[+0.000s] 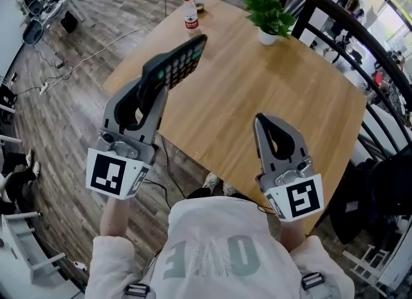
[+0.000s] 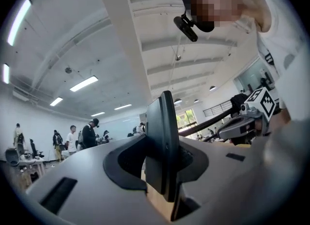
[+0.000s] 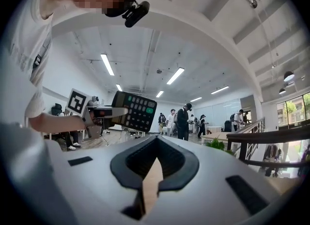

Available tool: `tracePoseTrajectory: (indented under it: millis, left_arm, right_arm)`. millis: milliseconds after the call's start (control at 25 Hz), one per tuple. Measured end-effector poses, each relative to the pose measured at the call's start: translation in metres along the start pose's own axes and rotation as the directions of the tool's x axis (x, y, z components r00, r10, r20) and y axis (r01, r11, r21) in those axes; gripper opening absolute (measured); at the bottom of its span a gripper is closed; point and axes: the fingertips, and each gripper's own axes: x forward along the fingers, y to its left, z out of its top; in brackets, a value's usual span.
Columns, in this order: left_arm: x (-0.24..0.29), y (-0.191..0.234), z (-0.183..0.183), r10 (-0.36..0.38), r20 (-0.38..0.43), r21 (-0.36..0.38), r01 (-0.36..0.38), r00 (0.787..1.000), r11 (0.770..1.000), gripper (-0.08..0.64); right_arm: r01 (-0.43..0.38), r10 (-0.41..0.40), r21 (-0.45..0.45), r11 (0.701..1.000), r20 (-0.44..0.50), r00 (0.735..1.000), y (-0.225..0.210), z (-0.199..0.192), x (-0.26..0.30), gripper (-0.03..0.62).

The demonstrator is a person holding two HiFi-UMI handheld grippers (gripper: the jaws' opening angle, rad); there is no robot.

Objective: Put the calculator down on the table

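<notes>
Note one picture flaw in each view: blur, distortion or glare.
Head view: fisheye bows the table edges, otherwise sharp. Left gripper view: calculator sits close to the lens and looks soft. Right gripper view: ceiling lights blown white, corners vignetted black.

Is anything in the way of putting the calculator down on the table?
Nothing I can see. The left tool grips the calculator by the table's left edge, and the wood there is bare. The bottle and plant stand at the far end; the right tool is off to the side.
</notes>
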Motion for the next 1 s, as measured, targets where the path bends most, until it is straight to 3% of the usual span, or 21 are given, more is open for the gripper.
tracePoseTrajectory:
  millis: [120, 200, 360, 480, 600, 720, 880, 1000]
  left_arm:
    - [0.03, -0.006, -0.006, -0.146, -0.105, 0.097, 0.157, 0.984, 0.983, 0.12]
    - [0.049, -0.016, -0.019, -0.226, -0.222, 0.173, 0.267, 0.948, 0.948, 0.12]
    - [0.083, -0.041, -0.044, -0.379, -0.365, 0.214, 0.473, 0.85, 0.855, 0.12]
    - [0.107, -0.056, -0.069, -0.477, -0.448, 0.233, 0.614, 0.756, 0.754, 0.12]
    - [0.126, -0.072, -0.103, -0.559, -0.54, 0.192, 0.739, 0.629, 0.646, 0.12]
    - [0.137, -0.091, -0.139, -0.615, -0.623, 0.12, 0.835, 0.484, 0.537, 0.12]
    - [0.134, -0.122, -0.191, -0.66, -0.71, -0.008, 0.935, 0.245, 0.356, 0.12]
    - [0.127, -0.143, -0.229, -0.652, -0.754, -0.094, 0.97, 0.079, 0.226, 0.12]
  right_arm:
    - [0.029, -0.028, 0.026, 0.999, -0.033, 0.999, -0.008, -0.013, -0.009, 0.018]
    - [0.056, -0.053, 0.044, 0.998, -0.052, 0.997, -0.017, -0.022, -0.015, 0.018]
    - [0.126, -0.119, 0.078, 0.989, -0.091, 0.989, -0.033, -0.037, -0.028, 0.018]
    - [0.171, -0.16, 0.091, 0.981, -0.122, 0.98, -0.046, -0.05, -0.035, 0.018]
    - [0.22, -0.198, 0.113, 0.969, -0.178, 0.964, -0.052, -0.068, -0.043, 0.018]
    - [0.264, -0.228, 0.145, 0.954, -0.225, 0.947, -0.055, -0.084, -0.049, 0.018]
    - [0.312, -0.253, 0.18, 0.933, -0.292, 0.923, -0.051, -0.107, -0.061, 0.018]
    - [0.327, -0.253, 0.192, 0.926, -0.329, 0.91, -0.049, -0.124, -0.069, 0.018]
